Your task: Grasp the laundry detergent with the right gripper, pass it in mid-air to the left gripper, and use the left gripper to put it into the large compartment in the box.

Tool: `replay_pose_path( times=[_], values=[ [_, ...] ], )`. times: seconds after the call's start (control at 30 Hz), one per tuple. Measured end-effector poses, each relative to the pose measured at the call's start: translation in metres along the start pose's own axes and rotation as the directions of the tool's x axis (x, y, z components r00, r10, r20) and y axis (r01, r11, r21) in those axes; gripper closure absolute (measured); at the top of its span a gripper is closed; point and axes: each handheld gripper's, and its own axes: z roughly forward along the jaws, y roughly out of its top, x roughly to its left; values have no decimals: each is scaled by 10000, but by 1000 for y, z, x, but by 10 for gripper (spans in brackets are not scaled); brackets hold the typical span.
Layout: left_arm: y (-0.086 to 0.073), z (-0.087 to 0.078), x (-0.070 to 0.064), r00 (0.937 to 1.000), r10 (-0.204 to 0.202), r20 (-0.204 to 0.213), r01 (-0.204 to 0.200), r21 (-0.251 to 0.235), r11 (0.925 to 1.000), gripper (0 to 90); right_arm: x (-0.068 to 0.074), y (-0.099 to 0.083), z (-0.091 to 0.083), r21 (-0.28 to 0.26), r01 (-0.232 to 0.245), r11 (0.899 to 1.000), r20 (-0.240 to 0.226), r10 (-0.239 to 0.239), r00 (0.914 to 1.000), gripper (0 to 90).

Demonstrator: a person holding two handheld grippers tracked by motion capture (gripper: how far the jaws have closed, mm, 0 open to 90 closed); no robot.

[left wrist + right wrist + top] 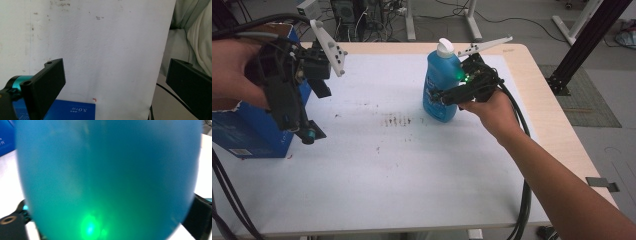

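1 blue bottle (441,85), 1 blue box (247,132), 2 grippers

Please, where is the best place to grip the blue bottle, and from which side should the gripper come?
Probably at the broad middle of the blue bottle, coming level from the table's right side, as the right gripper does. The bottle stands upright, its body offers wide sides for the jaws, and the narrow neck under the white cap gives less surface.

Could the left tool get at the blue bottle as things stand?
Probably yes: the left tool hangs open by the blue box, with bare table between it and the blue bottle, though the right tool already grips it.
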Motion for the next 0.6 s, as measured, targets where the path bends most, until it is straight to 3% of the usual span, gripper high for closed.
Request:
replay_pose_path(
  times=[0.1,0.17,0.3,0.6],
  values=[
    [0,0,0,10000,-54,11,54,-33,10000,24,-1,-1,2,-89,22,10000,-5,-22,10000,93],
    [0,0,0,10000,-35,11,35,-28,10000,24,-1,-2,3,-276,67,9996,-93,-70,9999,163],
    [0,0,1,10000,-40,19,40,-30,10000,24,0,-3,6,-324,14,9995,-68,-16,10000,164],
    [1,1,1,10000,-50,50,50,-28,10000,24,0,-4,6,-537,85,9985,-145,-93,9999,270]
  ],
)
